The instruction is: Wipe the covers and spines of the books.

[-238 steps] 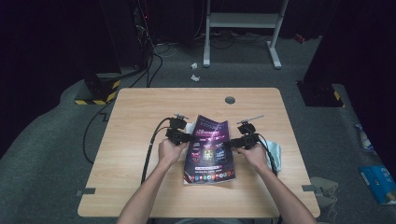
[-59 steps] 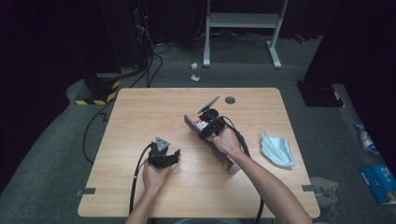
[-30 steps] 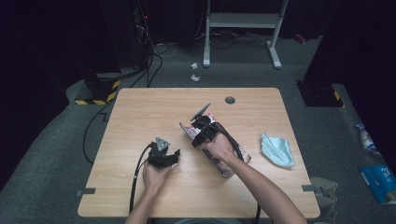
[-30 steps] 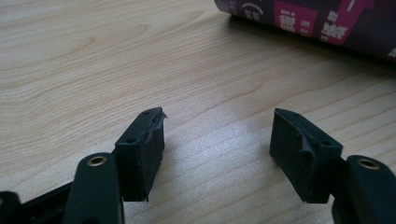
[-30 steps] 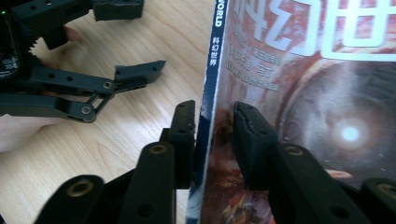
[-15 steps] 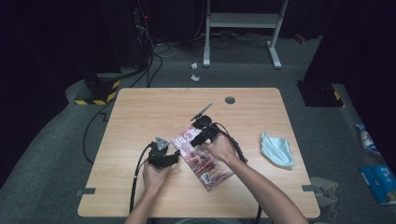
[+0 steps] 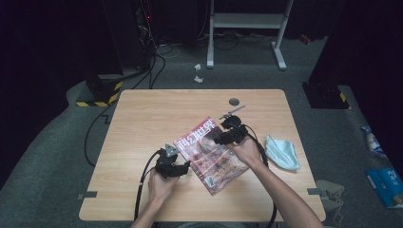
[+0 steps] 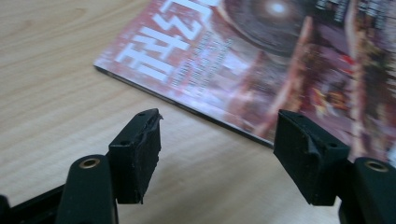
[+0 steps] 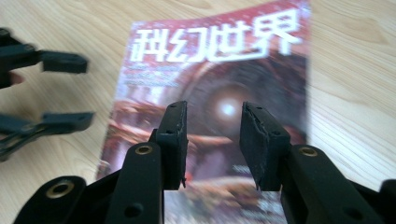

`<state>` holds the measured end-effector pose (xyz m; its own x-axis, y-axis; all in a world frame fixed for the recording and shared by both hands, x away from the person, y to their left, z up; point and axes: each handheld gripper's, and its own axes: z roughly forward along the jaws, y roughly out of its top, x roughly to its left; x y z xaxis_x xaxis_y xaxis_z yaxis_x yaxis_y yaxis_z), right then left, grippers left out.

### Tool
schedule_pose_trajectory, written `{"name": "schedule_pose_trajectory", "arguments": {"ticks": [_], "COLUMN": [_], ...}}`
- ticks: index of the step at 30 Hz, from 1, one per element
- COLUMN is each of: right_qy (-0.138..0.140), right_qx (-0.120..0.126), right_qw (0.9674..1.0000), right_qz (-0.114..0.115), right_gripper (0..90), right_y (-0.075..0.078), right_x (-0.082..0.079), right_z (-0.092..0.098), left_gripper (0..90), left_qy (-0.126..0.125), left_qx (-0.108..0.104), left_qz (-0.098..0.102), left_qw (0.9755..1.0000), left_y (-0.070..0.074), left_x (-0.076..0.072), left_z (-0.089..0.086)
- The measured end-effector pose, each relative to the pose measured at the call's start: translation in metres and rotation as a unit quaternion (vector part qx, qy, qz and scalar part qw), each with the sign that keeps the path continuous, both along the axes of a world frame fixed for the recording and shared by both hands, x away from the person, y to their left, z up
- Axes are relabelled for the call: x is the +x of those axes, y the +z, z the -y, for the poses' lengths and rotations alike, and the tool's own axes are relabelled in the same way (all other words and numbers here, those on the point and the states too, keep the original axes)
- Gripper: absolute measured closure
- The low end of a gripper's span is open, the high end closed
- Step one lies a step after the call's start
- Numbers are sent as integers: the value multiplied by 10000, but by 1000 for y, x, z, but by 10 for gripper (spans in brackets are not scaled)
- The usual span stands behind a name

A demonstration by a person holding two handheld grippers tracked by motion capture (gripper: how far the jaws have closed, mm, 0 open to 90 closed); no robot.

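A magazine (image 7: 211, 154) with a reddish cover and white characters lies flat on the wooden table (image 7: 142, 118), turned at an angle. My left gripper (image 7: 186, 166) sits at its left edge. Its jaws have just been opening, and in the left gripper view (image 8: 217, 140) they stand wide apart with only bare table and the magazine's edge (image 8: 280, 60) beyond them. My right gripper (image 7: 217, 141) hovers at the magazine's upper right. Its jaws have also just been opening; in the right gripper view (image 9: 212, 140) they are apart over the cover (image 9: 224, 60), gripping nothing. The left gripper (image 9: 70, 91) shows there at far left.
A crumpled light blue cloth (image 7: 283, 152) lies on the table right of my right hand. A dark round grommet (image 7: 234, 101) sits near the far edge. Cables trail from both grippers toward the near edge. A white metal stand (image 7: 247, 28) is on the floor beyond.
The magazine, held up on edge by my right gripper before, now lies flat with the reddish cover up. The right jaws have let go. My left gripper moved right, up to the magazine.
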<state>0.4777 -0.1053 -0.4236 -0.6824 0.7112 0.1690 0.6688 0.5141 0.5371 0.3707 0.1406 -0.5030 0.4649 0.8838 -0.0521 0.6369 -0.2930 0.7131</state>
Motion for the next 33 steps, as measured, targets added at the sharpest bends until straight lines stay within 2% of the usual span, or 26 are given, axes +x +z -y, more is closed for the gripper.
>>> {"name": "schedule_pose_trajectory", "arguments": {"ticks": [4, 9, 15, 18, 20, 26, 30, 33], "right_qy": [-159, -370, -523, -514, -549, -572, -606, -601], "right_qx": [30, 0, -163, -248, -240, -283, -194, -196], "right_qw": [9999, 9993, 9985, 9983, 9982, 9979, 9980, 9980], "right_qz": [17, -24, 20, 94, 80, 84, 44, 28], "right_gripper": [614, 625, 641, 649, 652, 655, 655, 659], "right_y": [-7, -23, -41, -49, -54, -63, -66, -67], "right_x": [-1, -5, -15, -19, -21, -24, -24, -24], "right_z": [23, 49, 70, 79, 83, 91, 93, 93], "left_gripper": [312, 308, 276, 261, 249, 214, 200, 197], "left_qy": [-152, -254, -348, -463, -480, -570, -604, -578], "left_qx": [11, 7, 84, 97, 56, 199, 321, 220], "left_qz": [-180, -238, -300, -363, -392, -437, -458, -577], "left_qw": [9997, 9994, 9989, 9982, 9981, 9972, 9966, 9964], "left_y": [2, 3, 3, 3, 3, 0, -3, -6], "left_x": [-9, -21, -37, -42, -46, -50, -51, -49], "left_z": [12, 24, 43, 53, 60, 76, 85, 86]}}
